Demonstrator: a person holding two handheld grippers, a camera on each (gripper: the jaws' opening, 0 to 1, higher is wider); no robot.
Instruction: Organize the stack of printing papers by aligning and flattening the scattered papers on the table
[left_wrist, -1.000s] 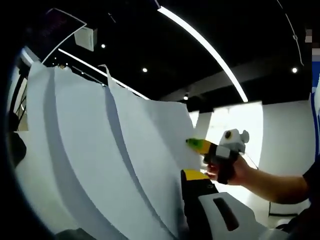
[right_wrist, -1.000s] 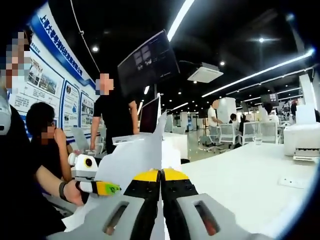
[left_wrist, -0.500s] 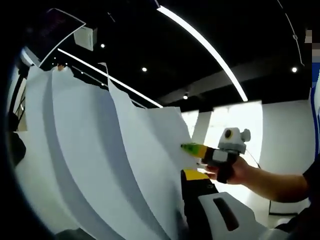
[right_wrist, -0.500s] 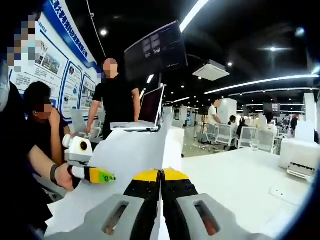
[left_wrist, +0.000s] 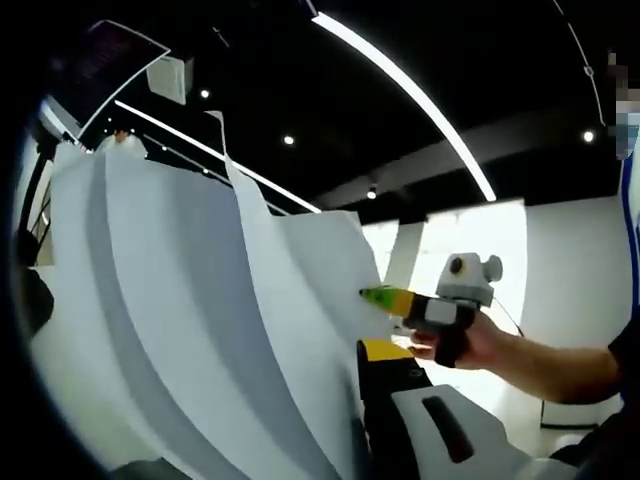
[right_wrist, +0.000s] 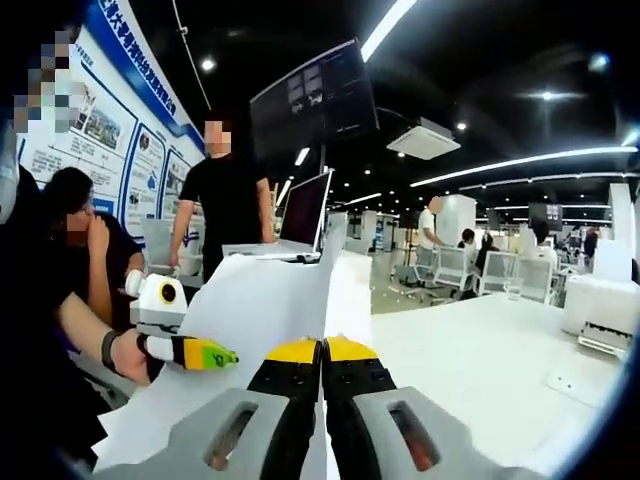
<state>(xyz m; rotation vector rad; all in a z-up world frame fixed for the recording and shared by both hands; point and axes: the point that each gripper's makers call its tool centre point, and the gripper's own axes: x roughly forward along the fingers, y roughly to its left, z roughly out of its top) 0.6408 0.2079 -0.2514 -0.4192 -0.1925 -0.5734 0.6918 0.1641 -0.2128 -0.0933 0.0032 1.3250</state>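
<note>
A stack of white printing papers (left_wrist: 200, 300) stands raised on edge, its sheets fanned and curved across the left gripper view. My left gripper (left_wrist: 362, 352) grips the stack's lower edge; one yellow-tipped jaw shows and the paper hides the other. My right gripper (left_wrist: 378, 294), held by a hand, pinches the stack's right edge. In the right gripper view my right gripper (right_wrist: 322, 347) has its jaws together on the papers (right_wrist: 260, 300), seen edge-on above the white table (right_wrist: 480, 350). The left gripper (right_wrist: 222, 354) comes in from the left against the same sheets.
An open laptop (right_wrist: 300, 215) sits on the table behind the papers. A standing person (right_wrist: 228, 210) and a seated person (right_wrist: 80, 250) are at the left, by a poster wall. A screen (right_wrist: 305, 100) hangs overhead. A printer (right_wrist: 605, 310) stands at the far right.
The sheets' top edges have risen and fanned slightly in the left gripper view. The right gripper view has tilted a little. Both grippers keep their hold.
</note>
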